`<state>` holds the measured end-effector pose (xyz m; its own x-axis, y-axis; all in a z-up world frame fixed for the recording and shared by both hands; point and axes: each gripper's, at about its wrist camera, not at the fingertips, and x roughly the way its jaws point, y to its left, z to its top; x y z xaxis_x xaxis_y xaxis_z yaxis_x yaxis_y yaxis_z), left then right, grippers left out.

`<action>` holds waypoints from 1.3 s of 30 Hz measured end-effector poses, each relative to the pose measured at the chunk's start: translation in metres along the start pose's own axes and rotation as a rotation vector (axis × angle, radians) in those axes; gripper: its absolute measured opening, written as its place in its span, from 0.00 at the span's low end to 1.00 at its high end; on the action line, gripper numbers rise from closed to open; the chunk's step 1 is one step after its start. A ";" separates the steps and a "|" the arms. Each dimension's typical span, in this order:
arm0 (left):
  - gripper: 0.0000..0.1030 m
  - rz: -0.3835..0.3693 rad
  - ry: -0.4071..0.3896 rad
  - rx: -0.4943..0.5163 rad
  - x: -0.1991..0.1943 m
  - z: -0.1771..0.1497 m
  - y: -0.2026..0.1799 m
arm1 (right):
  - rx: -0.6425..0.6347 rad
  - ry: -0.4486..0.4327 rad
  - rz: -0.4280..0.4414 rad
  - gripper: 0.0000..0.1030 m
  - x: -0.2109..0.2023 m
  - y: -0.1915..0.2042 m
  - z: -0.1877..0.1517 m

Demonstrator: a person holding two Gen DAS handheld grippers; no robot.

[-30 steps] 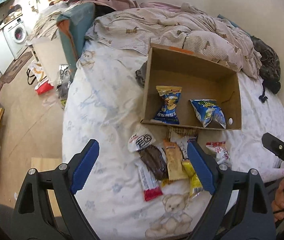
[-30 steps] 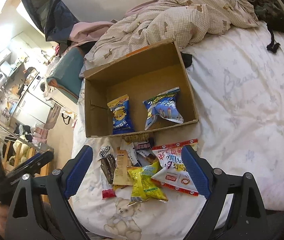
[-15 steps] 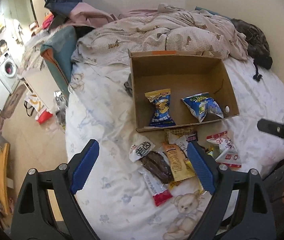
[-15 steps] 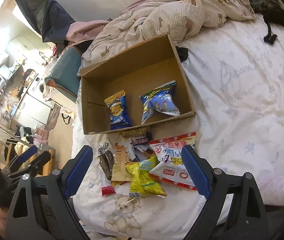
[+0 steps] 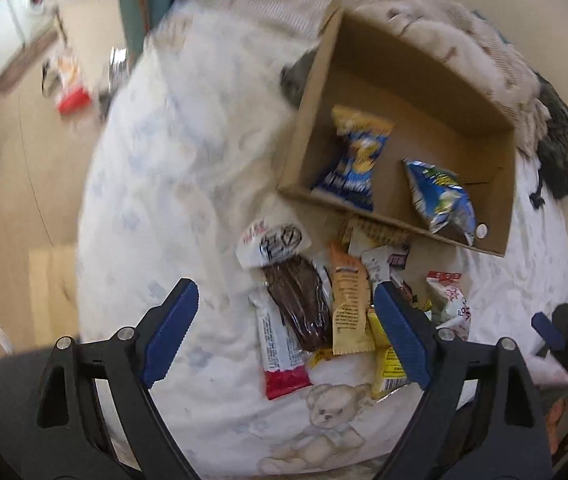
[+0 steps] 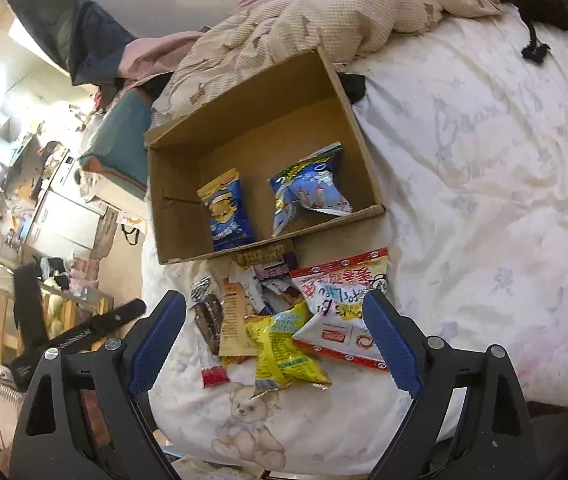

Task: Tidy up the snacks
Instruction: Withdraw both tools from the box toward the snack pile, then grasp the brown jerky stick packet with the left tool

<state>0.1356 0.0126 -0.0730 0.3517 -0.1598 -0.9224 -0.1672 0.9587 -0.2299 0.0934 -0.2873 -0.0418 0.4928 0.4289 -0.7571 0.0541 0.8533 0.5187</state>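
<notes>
We see a bed [image 6: 483, 184] under a pale printed sheet, a rumpled quilt [image 6: 343, 12] heaped at its far end. On the sheet sits an open cardboard box [image 6: 172, 200], its near wall low, its far side against the quilt. Inside the box lie two snacks: a blue-and-yellow bag [image 6: 226, 210] on the left and a blue-and-silver bag [image 6: 311, 192] to its right, apart from each other.

Just in front of the box's near wall, the loose snacks lie in a heap on the sheet, overlapping one another. The biggest is a red-and-white pack [image 6: 339, 308] on the right side of the heap. Touching its left edge lies a yellow bag [image 6: 284, 344]. Further left comes an orange packet [image 5: 349, 304], then a dark brown bar [image 5: 299, 304] in clear wrap, with a white label [image 5: 274, 240] at its far end. A long red-tipped stick [image 5: 280, 356] lies partly under the brown bar. Several small wrappers lie behind these, against the box; the left view is smeared, so we cannot quite read what they are.

Our left gripper [image 5: 287, 332] hangs over the left part of the heap, jaws wide apart and nothing between the pads. Our right gripper [image 6: 272, 340] hangs over the yellow bag and the red-and-white pack, jaws likewise spread wide, gripping nothing. A printed bear [image 6: 248, 420] shows on the sheet at the near edge.
</notes>
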 end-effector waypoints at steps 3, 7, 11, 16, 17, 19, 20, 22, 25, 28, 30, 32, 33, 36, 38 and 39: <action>0.81 0.022 0.046 -0.076 0.026 -0.008 0.015 | 0.021 0.016 -0.008 0.90 0.007 -0.003 0.001; 0.57 -0.007 0.165 -0.148 0.060 -0.015 0.025 | 0.029 0.049 -0.015 0.90 0.018 -0.005 0.001; 0.57 -0.011 0.129 -0.111 0.065 -0.002 0.006 | 0.033 0.063 -0.010 0.90 0.026 -0.003 0.004; 0.49 0.025 0.186 -0.058 0.095 -0.003 -0.016 | 0.016 0.076 -0.003 0.90 0.031 0.002 0.005; 0.49 0.050 0.176 -0.049 0.098 -0.002 -0.018 | 0.013 0.077 -0.003 0.90 0.031 0.002 0.005; 0.55 0.087 0.184 -0.054 0.106 -0.002 -0.017 | 0.009 0.080 -0.004 0.90 0.030 0.002 0.003; 0.62 0.093 0.201 -0.074 0.112 -0.003 -0.014 | 0.007 0.082 -0.005 0.90 0.031 0.002 0.002; 0.71 0.104 0.193 -0.103 0.115 -0.003 -0.009 | 0.002 0.089 -0.009 0.90 0.032 0.001 0.002; 0.52 0.102 0.159 -0.017 0.112 -0.002 -0.021 | -0.003 0.095 -0.018 0.90 0.035 0.002 0.004; 0.45 0.109 0.112 0.089 0.103 -0.004 -0.035 | -0.011 0.096 -0.023 0.90 0.038 0.005 0.006; 0.43 0.115 0.092 0.119 0.097 -0.006 -0.037 | -0.018 0.096 -0.027 0.90 0.039 0.006 0.006; 0.33 0.095 0.073 0.126 0.089 -0.008 -0.038 | -0.021 0.095 -0.024 0.90 0.038 0.007 0.006; 0.18 0.073 0.069 0.128 0.085 -0.008 -0.037 | -0.021 0.094 -0.021 0.90 0.037 0.007 0.005; 0.10 -0.025 0.099 0.085 0.080 -0.011 -0.029 | -0.018 0.090 -0.015 0.90 0.035 0.007 0.004; 0.10 -0.077 0.139 0.049 0.085 -0.011 -0.018 | -0.015 0.089 -0.014 0.90 0.034 0.006 0.004; 0.10 -0.089 0.162 0.037 0.090 -0.013 -0.012 | -0.014 0.089 -0.015 0.90 0.034 0.006 0.004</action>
<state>0.1568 -0.0161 -0.1578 0.2103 -0.2773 -0.9375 -0.1071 0.9466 -0.3040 0.1144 -0.2687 -0.0631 0.4130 0.4406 -0.7970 0.0485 0.8633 0.5024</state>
